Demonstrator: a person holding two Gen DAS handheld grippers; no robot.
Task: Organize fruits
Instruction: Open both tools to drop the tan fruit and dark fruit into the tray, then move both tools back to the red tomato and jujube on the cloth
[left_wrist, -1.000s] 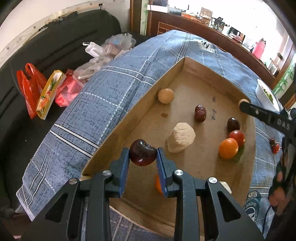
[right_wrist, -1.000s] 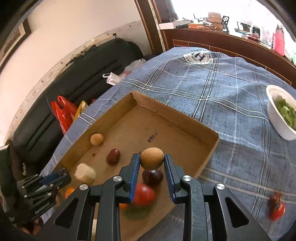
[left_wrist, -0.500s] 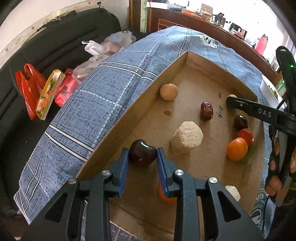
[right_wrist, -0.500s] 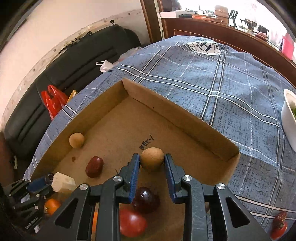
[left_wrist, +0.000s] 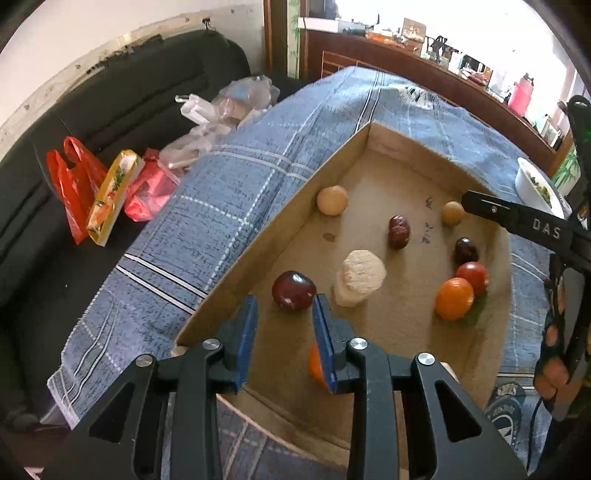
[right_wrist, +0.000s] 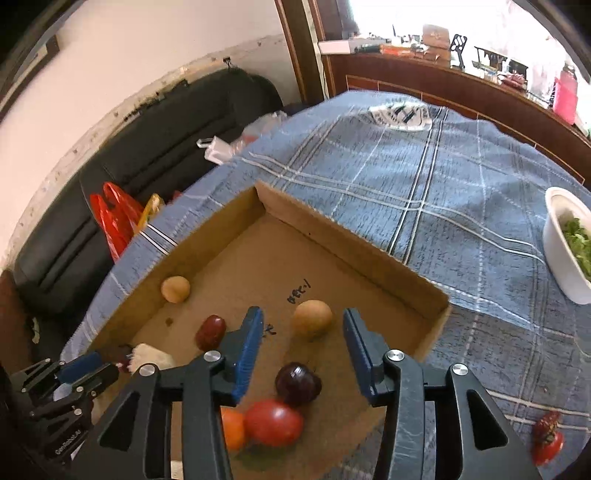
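Note:
A cardboard box (left_wrist: 258, 236) lies on the blue checked tablecloth with several fruits in it. A dark red cherry (left_wrist: 294, 290) rests on the box floor just past my left gripper (left_wrist: 286, 301). Its pads stand a little apart and do not press the cherry. My right gripper (right_wrist: 302, 313) is opening, and a tan round fruit (right_wrist: 312, 319) sits on the box floor between its fingertips, free of both pads. Near it lie a dark cherry (right_wrist: 298, 384), a red tomato (right_wrist: 273, 422) and an orange fruit (right_wrist: 232, 428).
The box also holds a second tan fruit (left_wrist: 332, 199), a red date (left_wrist: 399, 231) and a pale rough chunk (left_wrist: 360, 277). A white bowl of greens (right_wrist: 554, 266) and a red fruit (right_wrist: 548, 439) sit on the cloth at right. A black sofa (left_wrist: 37, 258) with bags lies at left.
The right jaws have spread and let the tan fruit down onto the box floor. The cherry held between the left pads now lies on the floor ahead of them.

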